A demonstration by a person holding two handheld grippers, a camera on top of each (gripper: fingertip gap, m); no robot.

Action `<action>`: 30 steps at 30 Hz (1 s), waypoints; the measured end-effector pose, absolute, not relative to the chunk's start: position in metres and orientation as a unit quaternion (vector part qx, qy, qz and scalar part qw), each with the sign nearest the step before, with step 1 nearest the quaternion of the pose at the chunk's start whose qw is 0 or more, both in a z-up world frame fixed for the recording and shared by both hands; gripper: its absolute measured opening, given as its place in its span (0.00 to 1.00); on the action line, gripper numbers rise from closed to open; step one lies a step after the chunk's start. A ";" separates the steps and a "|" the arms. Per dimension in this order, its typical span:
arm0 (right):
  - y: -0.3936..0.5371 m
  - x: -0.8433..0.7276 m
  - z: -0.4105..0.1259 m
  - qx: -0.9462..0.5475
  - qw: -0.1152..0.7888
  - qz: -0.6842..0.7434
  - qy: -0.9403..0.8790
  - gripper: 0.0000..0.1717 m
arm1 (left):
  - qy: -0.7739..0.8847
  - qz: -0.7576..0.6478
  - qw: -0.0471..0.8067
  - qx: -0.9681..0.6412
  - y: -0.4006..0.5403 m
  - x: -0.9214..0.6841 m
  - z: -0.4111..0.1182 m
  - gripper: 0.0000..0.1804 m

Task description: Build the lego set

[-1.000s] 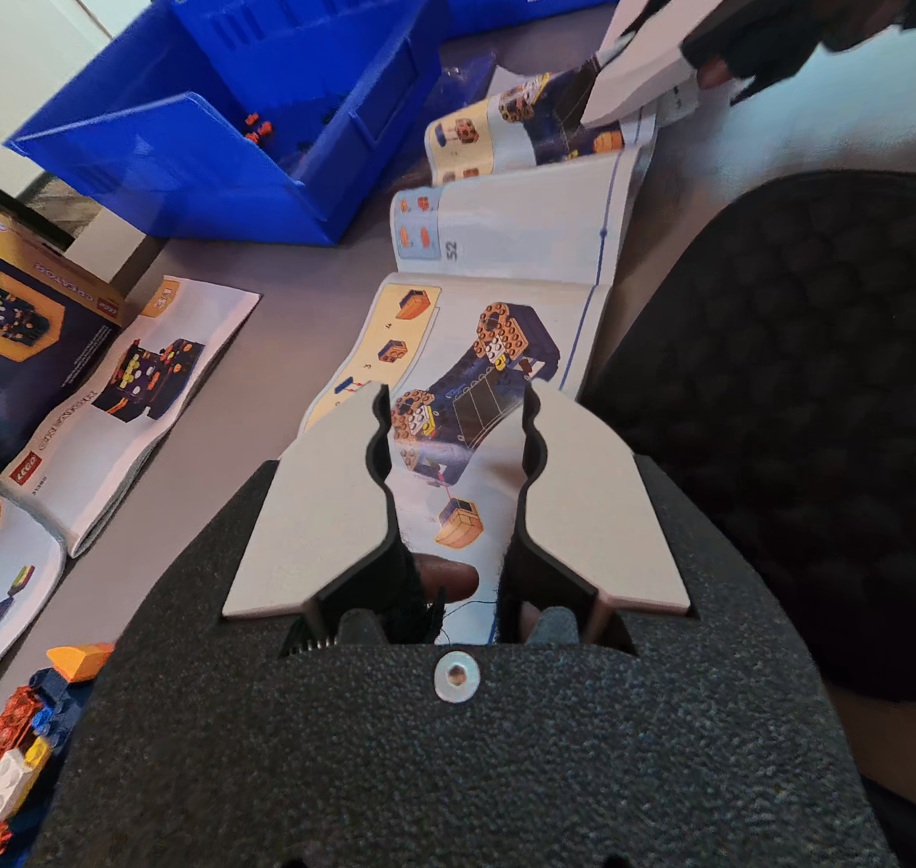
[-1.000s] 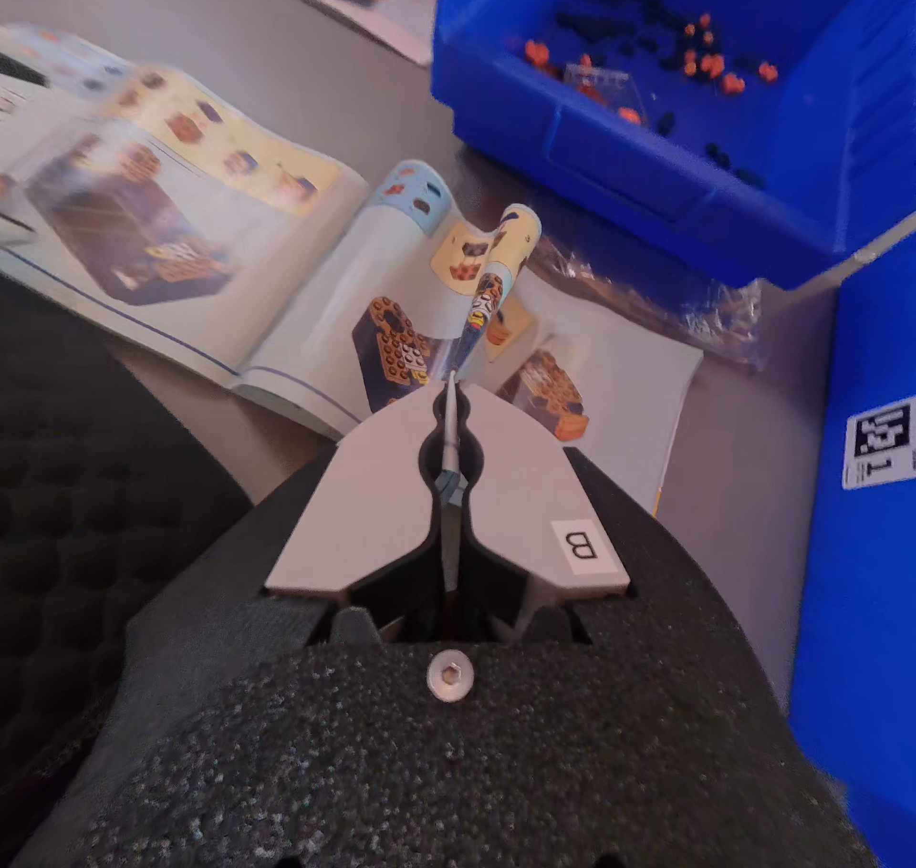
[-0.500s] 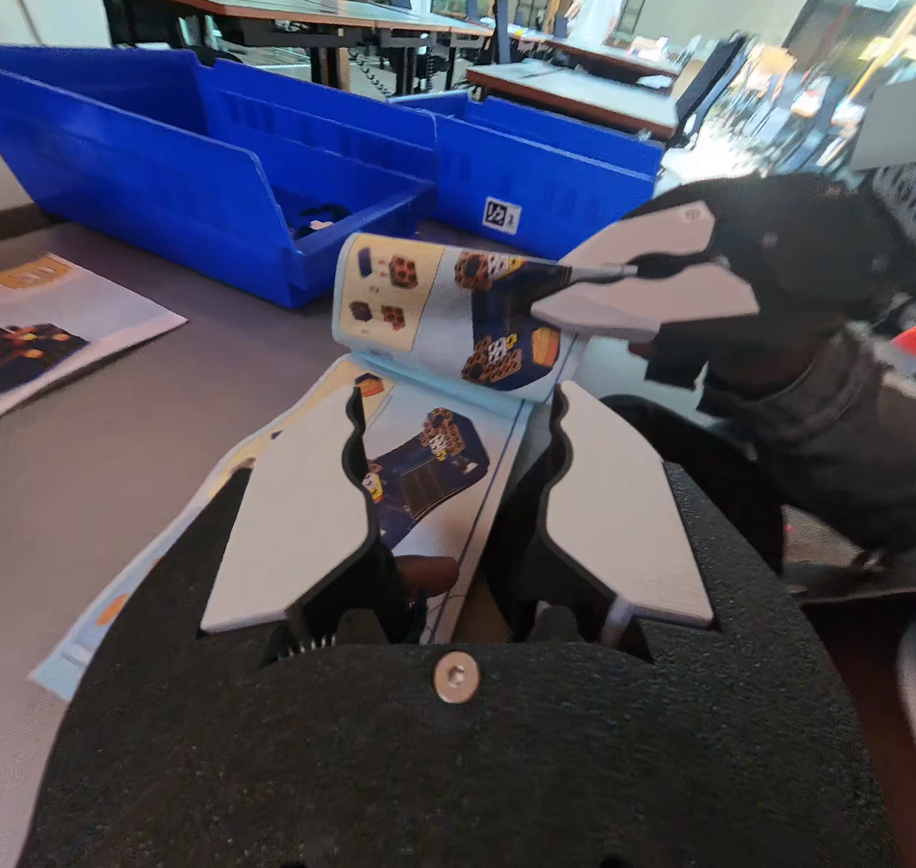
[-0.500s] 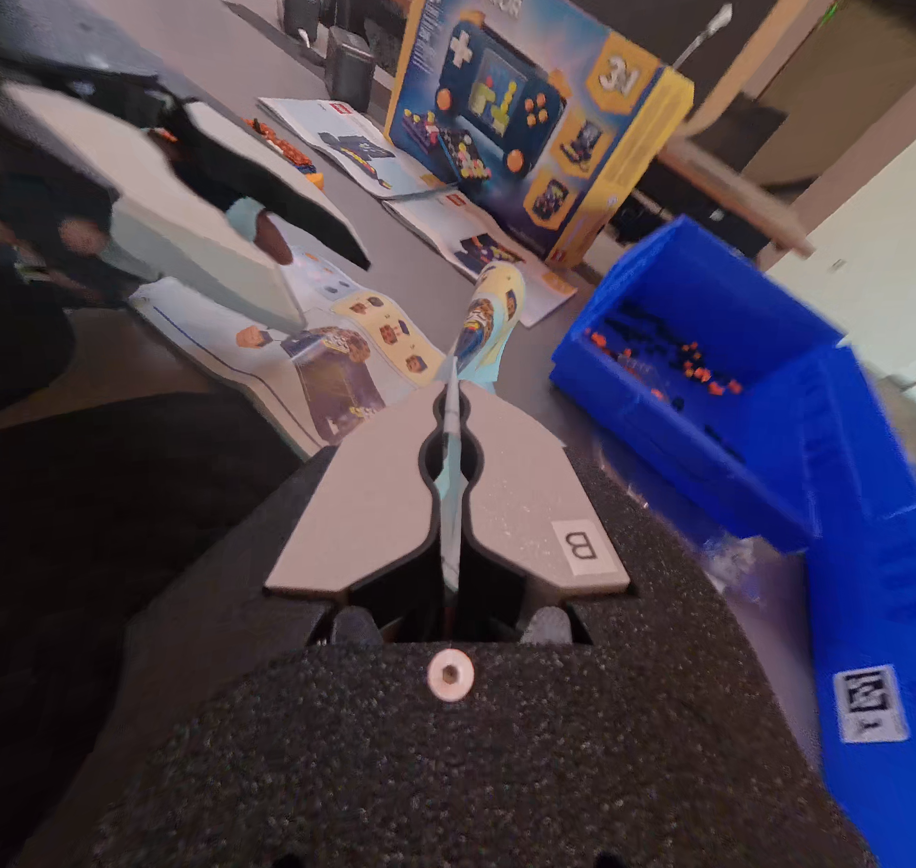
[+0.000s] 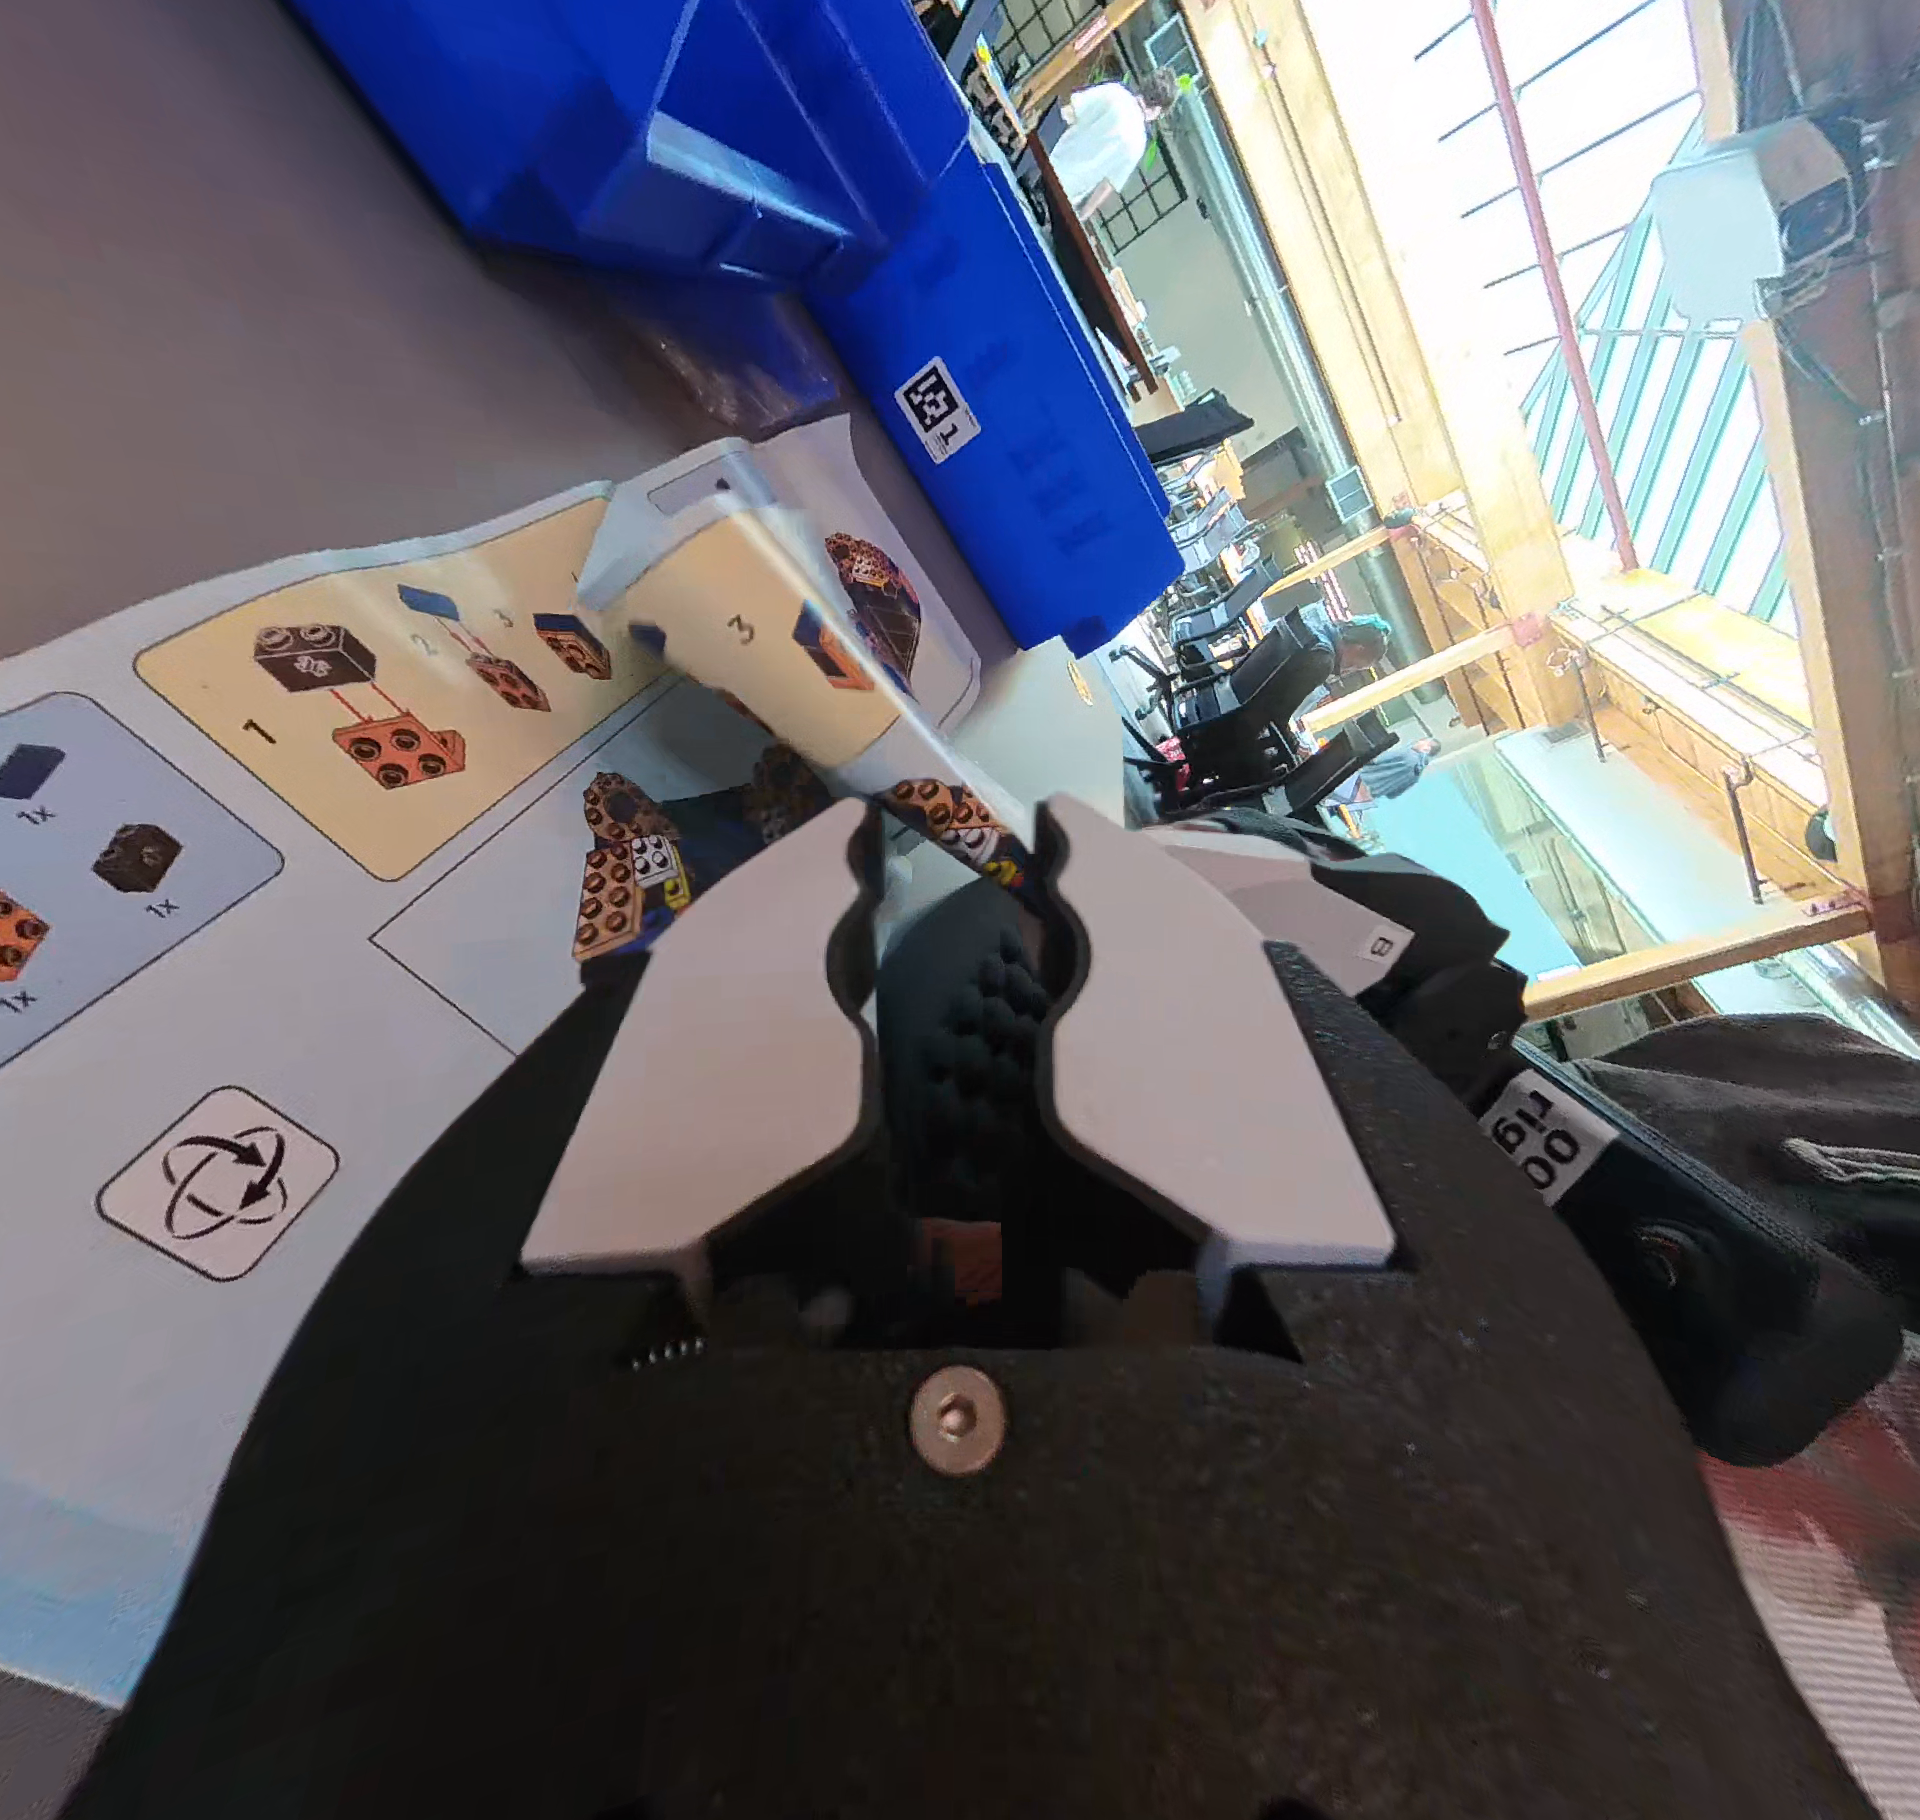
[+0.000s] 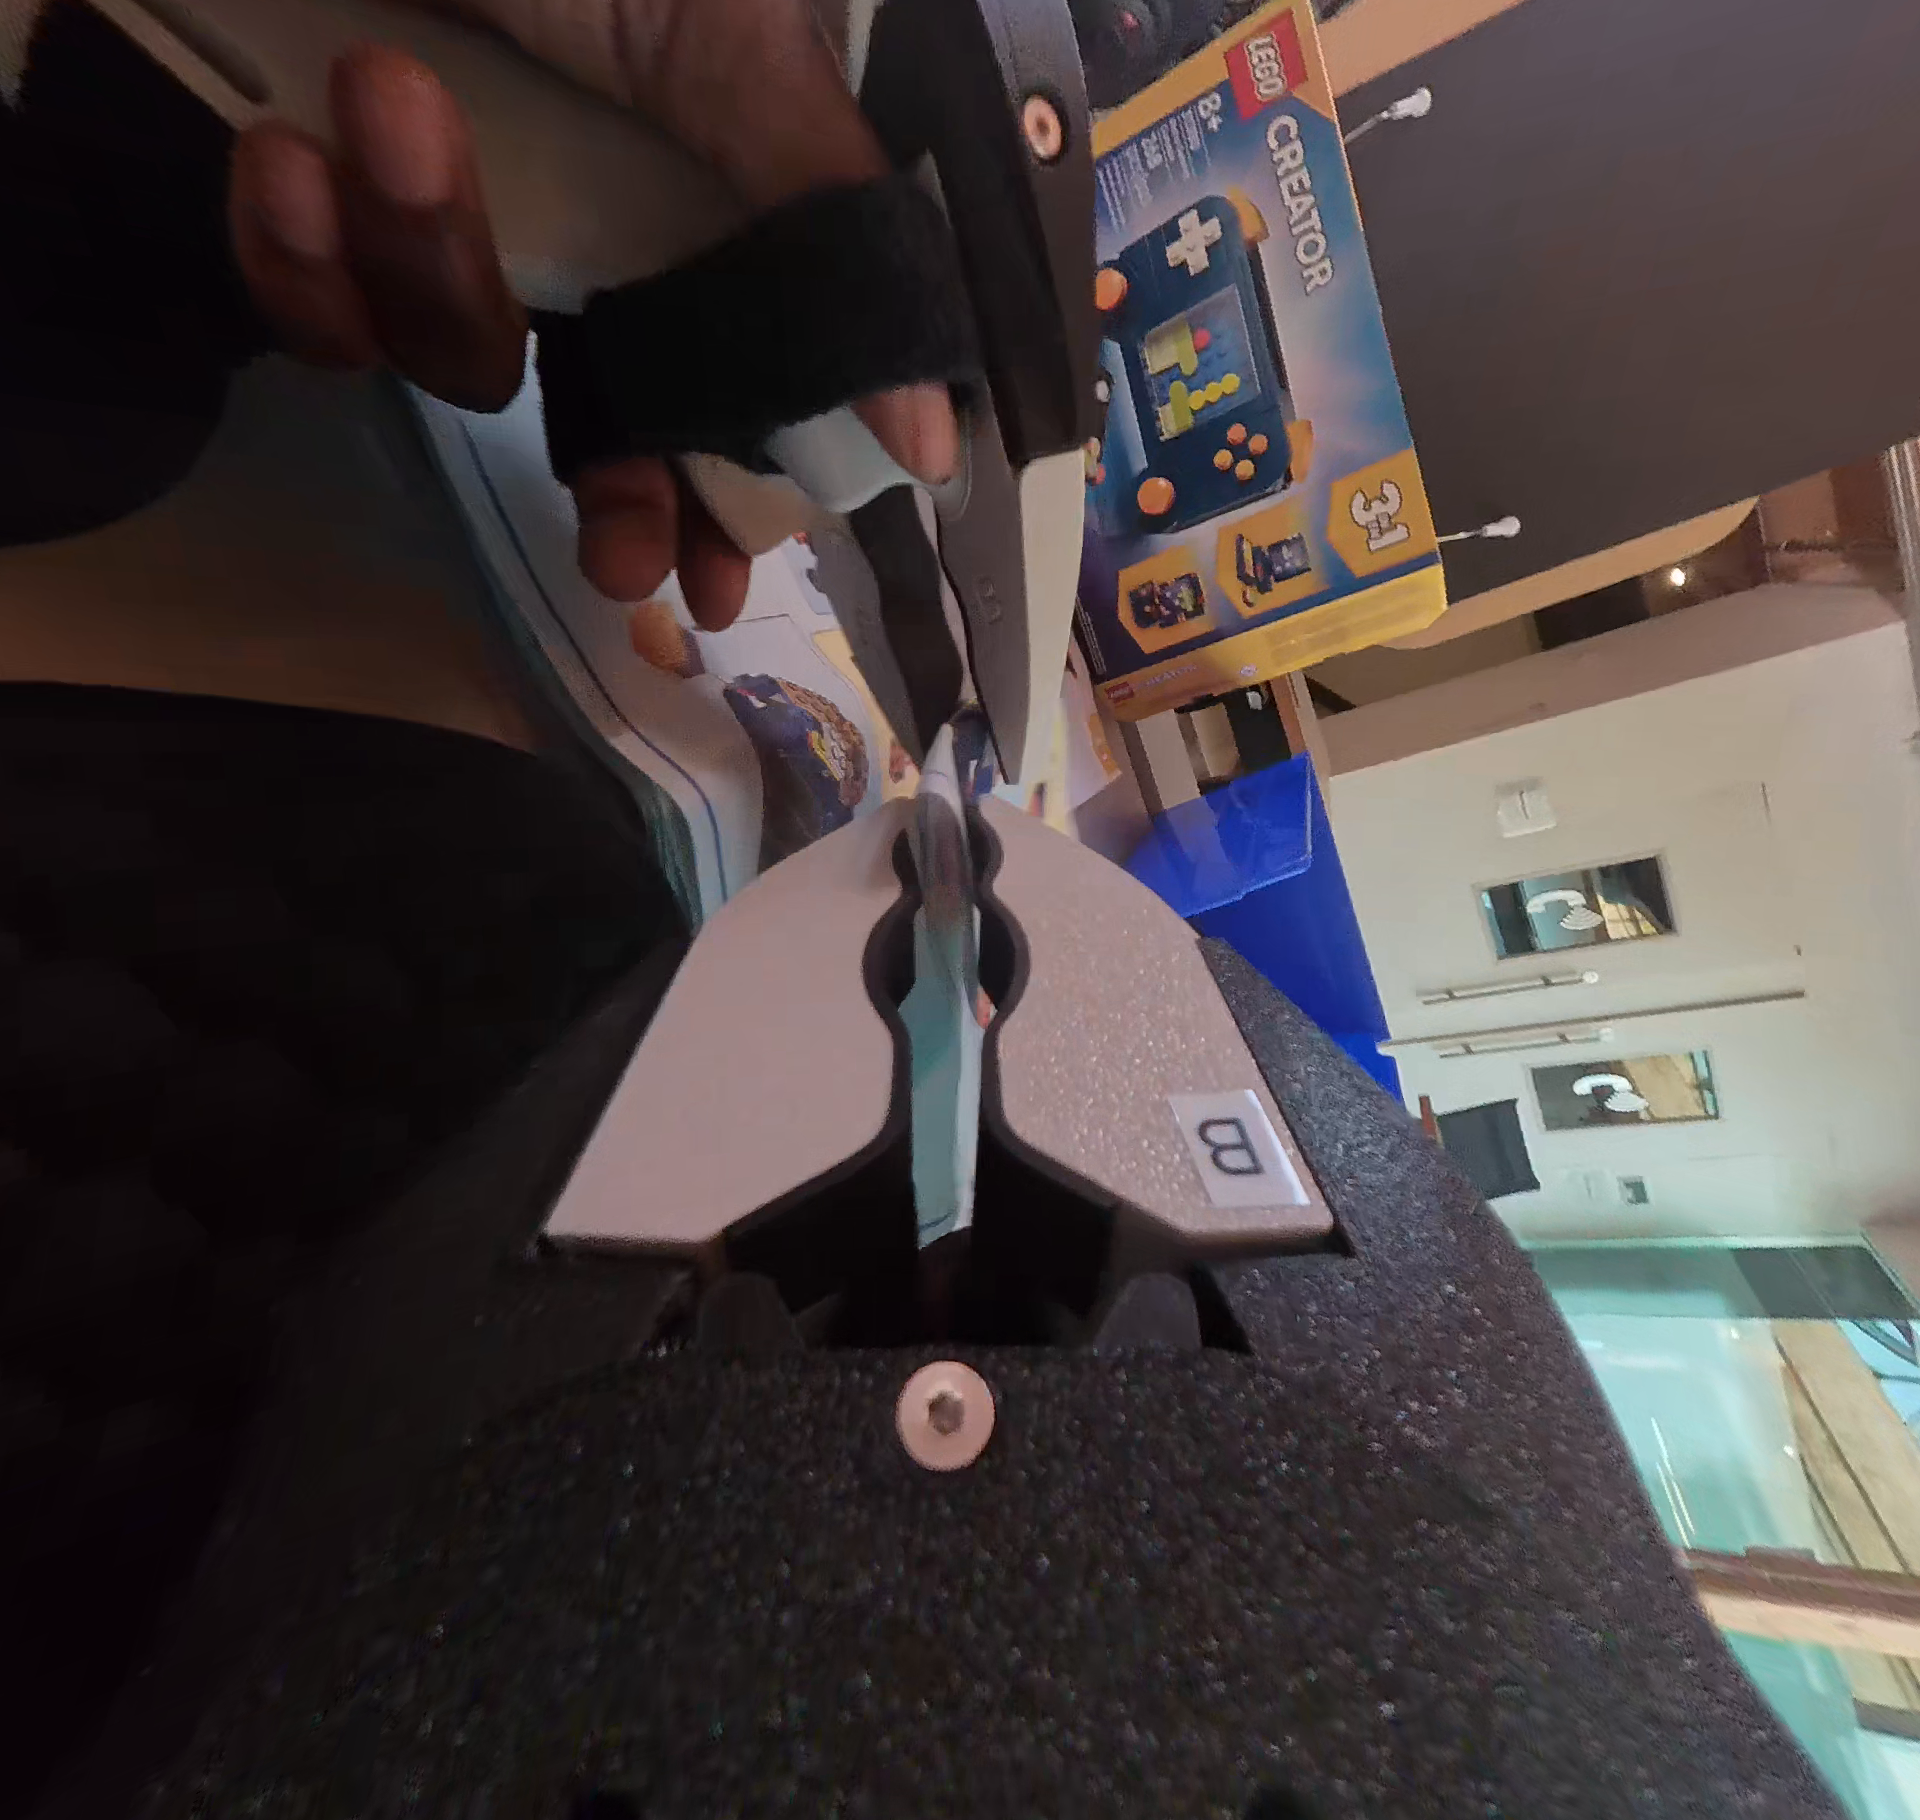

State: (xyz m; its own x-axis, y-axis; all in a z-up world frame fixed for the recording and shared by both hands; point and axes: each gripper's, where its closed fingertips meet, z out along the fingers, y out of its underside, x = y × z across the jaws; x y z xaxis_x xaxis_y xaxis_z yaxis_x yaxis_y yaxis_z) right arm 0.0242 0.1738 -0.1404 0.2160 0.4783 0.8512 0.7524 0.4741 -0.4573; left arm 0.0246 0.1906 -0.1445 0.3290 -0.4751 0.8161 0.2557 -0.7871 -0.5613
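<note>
An open instruction booklet point(image 5: 312, 835) lies on the grey table point(image 5: 208, 316). One of its pages point(image 5: 748, 648) is lifted and runs edge-on between the fingertips of my left gripper point(image 5: 956, 830). That gripper's jaws stand visibly apart, with a gap beside the page. My right gripper point(image 6: 948, 825) has the same page point(image 6: 945, 1043) between its fingers. Its jaws are parted a little and the page sits at a slant in the gap, not pinched flat. In the right wrist view the left gripper point(image 6: 966, 731) meets it tip to tip. The right gripper also shows in the left wrist view point(image 5: 1278, 897).
Two blue bins point(image 5: 727, 108) point(image 5: 1018, 440) stand behind the booklet. A toy box point(image 6: 1247, 368) stands further back. A hand point(image 6: 416, 212) holds the left gripper. A black padded surface point(image 6: 260, 1043) lies beside the table edge. Only a small space, under 4 cm, lies between the two pairs of fingers.
Both grippers rolled and came together tip to tip over the booklet. My left jaws narrowed around the lifted page. My right jaws, earlier shut tight on the page, have parted slightly.
</note>
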 end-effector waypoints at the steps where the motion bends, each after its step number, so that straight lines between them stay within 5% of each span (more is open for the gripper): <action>1: 0.171 0.023 -0.141 -0.499 0.597 -0.100 -0.620 0.06 | 0.072 -0.582 0.319 -0.745 0.190 0.024 -0.143 0.11; 5: 0.155 0.022 -0.134 -0.531 0.595 0.061 -0.600 0.11 | 0.056 -0.600 0.326 -0.729 0.192 0.019 -0.138 0.06; 8: 0.152 0.033 -0.115 -0.576 0.575 0.247 -0.525 0.25 | 0.052 -0.602 0.324 -0.728 0.193 0.018 -0.138 0.06; 13: 0.162 0.059 -0.108 -0.633 0.458 0.471 -0.409 0.33 | 0.053 -0.603 0.327 -0.726 0.193 0.018 -0.137 0.06; 18: 0.147 0.061 -0.137 -0.656 0.347 0.497 -0.451 0.29 | 0.050 -0.608 0.323 -0.724 0.194 0.018 -0.137 0.07; 22: 0.131 0.038 -0.131 -0.632 0.345 0.516 -0.463 0.35 | 0.065 -0.616 0.336 -0.710 0.192 0.018 -0.130 0.09; 30: 0.102 0.005 -0.134 -0.605 0.302 0.497 -0.544 0.45 | 0.158 -0.498 0.495 -0.694 0.189 -0.011 -0.091 0.21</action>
State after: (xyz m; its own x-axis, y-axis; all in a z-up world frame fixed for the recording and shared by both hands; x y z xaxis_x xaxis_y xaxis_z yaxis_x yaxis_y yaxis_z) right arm 0.0048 0.1023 -0.1337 -0.0866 0.9581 -0.2730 0.3574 -0.2259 -0.9062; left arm -0.0109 0.1892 -0.0914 0.4534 -0.7125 0.5354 0.2730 -0.4608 -0.8445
